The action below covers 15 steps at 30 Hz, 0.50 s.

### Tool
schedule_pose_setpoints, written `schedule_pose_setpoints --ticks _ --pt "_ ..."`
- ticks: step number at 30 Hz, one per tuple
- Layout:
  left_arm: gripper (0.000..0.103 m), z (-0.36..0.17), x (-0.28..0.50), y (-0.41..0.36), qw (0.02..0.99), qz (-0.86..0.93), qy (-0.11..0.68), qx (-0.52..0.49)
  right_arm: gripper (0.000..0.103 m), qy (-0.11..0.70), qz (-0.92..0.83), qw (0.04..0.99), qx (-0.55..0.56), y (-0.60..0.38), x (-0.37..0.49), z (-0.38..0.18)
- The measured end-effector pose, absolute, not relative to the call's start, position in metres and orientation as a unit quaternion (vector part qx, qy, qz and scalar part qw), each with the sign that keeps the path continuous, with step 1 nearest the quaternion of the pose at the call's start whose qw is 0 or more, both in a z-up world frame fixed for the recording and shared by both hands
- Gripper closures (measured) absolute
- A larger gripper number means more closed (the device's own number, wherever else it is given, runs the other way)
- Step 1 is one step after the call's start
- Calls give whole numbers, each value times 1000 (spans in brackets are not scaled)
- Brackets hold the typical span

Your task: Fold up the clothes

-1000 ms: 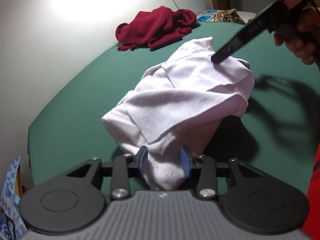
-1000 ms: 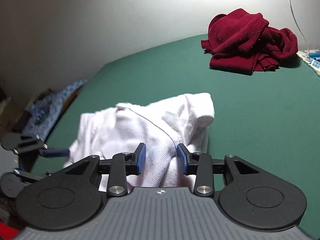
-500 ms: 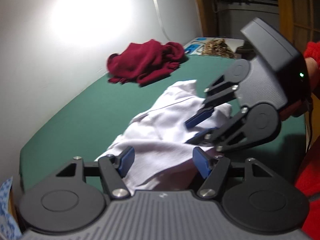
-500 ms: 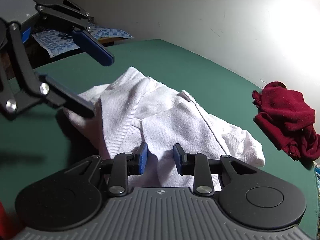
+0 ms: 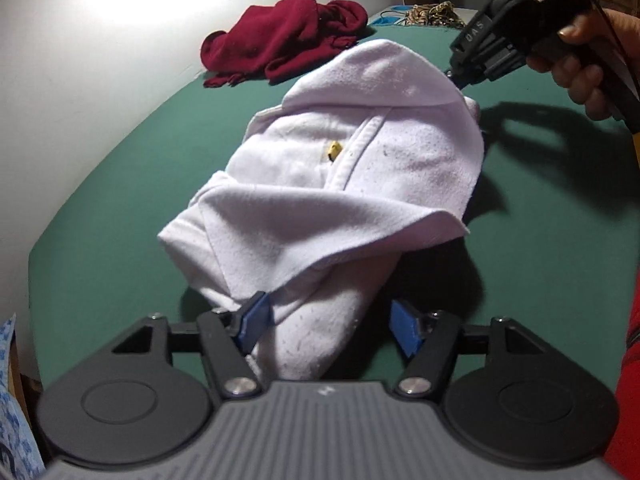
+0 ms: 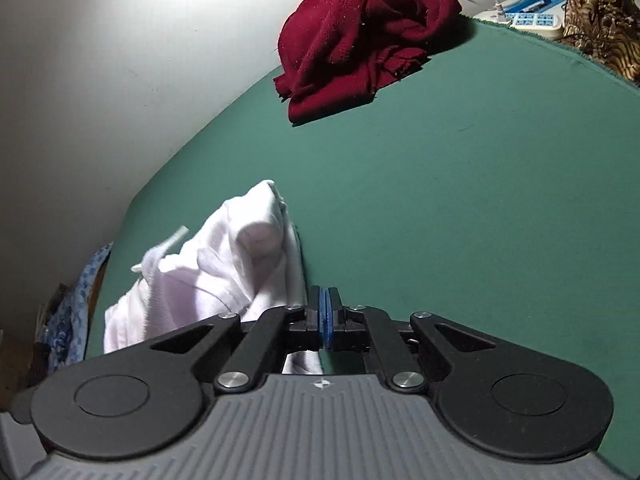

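A white polo shirt lies bunched mid-fold on the green table, with a red garment heaped beyond. The left gripper stands spread, pads clear of the hem between them. The right gripper is closing, its pads nearly together; whether they nip cloth, I cannot tell. Next, seemingly, comes regripping an edge.
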State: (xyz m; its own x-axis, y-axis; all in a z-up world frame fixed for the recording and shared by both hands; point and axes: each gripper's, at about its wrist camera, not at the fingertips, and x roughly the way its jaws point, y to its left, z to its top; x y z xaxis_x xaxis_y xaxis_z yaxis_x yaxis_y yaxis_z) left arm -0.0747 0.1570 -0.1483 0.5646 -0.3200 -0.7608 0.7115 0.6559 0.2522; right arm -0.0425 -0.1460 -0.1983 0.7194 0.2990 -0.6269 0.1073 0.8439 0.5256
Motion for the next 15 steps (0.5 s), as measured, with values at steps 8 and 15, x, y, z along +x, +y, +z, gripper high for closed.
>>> schedule_pose_setpoints --ticks 8,15 --pt "19 -113 -65 152 879 -308 310 193 51 302 219 906 200 -93 -34 -151" --pt "20 -143 -52 143 865 -302 356 182 56 315 270 910 -5 -23 -41 -169"
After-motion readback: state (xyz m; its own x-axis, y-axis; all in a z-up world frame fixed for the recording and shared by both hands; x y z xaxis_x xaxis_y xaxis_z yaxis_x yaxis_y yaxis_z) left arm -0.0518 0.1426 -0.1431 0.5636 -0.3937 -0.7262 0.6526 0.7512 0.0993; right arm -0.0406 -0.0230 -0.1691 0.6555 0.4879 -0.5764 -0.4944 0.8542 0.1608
